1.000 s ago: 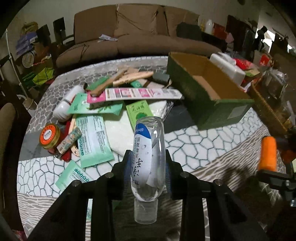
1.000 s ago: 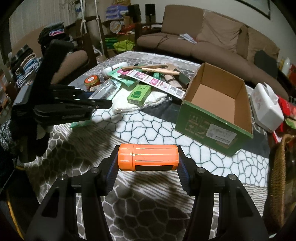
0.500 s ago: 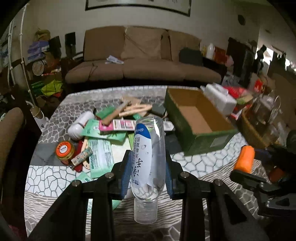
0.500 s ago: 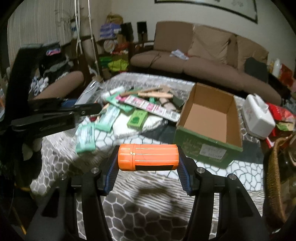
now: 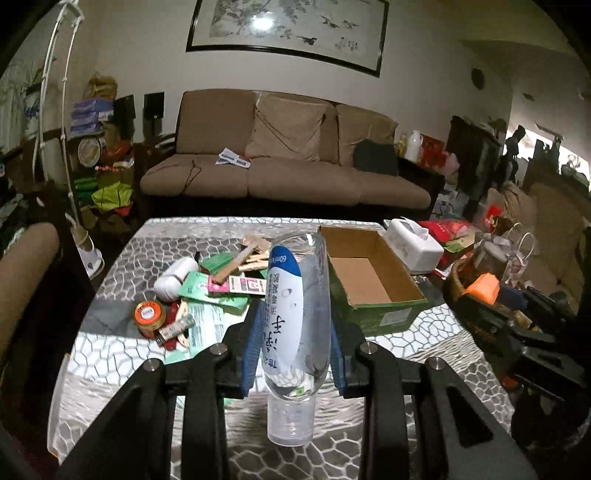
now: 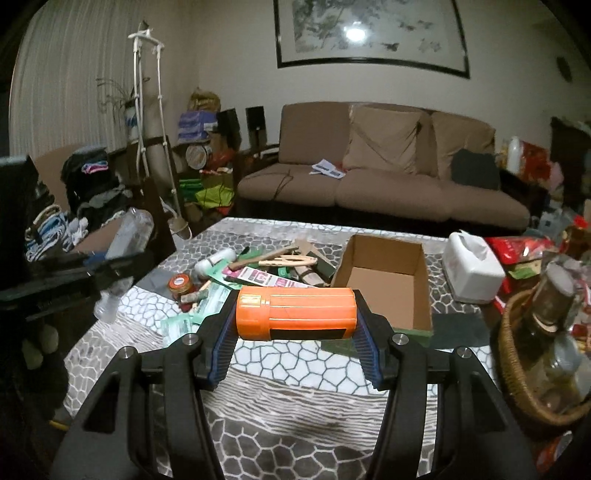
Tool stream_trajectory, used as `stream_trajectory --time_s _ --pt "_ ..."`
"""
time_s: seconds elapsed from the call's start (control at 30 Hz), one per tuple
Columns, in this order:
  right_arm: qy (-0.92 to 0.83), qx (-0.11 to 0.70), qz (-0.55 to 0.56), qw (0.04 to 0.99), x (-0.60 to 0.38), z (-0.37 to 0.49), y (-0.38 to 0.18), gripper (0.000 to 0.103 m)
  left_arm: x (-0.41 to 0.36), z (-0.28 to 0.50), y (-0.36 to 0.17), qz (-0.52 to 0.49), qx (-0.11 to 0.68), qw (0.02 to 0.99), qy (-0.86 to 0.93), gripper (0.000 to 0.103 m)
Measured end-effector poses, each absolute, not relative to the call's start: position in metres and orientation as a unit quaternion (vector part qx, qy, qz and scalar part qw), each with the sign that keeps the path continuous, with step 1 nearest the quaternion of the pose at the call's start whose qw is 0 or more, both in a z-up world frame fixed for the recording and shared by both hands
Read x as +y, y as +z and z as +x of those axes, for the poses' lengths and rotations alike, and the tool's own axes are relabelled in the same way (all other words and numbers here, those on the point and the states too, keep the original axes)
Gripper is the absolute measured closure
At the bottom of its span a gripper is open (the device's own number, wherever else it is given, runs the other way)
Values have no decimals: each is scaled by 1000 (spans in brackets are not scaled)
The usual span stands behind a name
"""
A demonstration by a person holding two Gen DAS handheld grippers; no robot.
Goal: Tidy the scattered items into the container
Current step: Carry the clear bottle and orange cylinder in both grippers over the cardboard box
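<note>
Living room; table [image 6: 295, 373] under a grey-and-white honeycomb cloth, brown sofa [image 6: 384, 177] at the back wall beneath a framed ink painting [image 5: 288, 29].

Left gripper [image 5: 293, 350] clamped on a bottle [image 5: 295, 314]: clear plastic, white-and-blue label with dark characters, cap pointing back toward the camera. Held above the table, short of the box [image 5: 369, 280] and a little to its left.

Right gripper [image 6: 295, 332] clamped on a tube [image 6: 295, 314]: orange, ribbed lengthwise, lying crosswise between the blue pads, lid at its left end, dark band along the underside. It hangs directly in front of the box.

Box: green outside, brown card inside, open top, nothing visible in it.

Left of the box, a pile [image 5: 207, 288]: green sachets, pink strip, wooden sticks, white roll, orange-lidded jar [image 5: 148, 314]. Right of the box, a white tissue holder [image 6: 472, 271] and a wicker basket [image 6: 517, 365].
</note>
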State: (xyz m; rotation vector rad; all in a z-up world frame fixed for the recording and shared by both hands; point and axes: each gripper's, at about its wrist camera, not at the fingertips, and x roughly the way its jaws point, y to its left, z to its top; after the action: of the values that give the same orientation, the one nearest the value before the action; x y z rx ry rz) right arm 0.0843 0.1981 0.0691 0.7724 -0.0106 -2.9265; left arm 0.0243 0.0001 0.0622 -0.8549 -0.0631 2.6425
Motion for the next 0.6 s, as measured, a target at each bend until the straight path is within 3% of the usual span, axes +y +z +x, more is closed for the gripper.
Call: stream_trajectory --time_s 0.6 --pt "-967 -9 256 5 222 127 81 50 42 36 56 -331 6 198 922 71"
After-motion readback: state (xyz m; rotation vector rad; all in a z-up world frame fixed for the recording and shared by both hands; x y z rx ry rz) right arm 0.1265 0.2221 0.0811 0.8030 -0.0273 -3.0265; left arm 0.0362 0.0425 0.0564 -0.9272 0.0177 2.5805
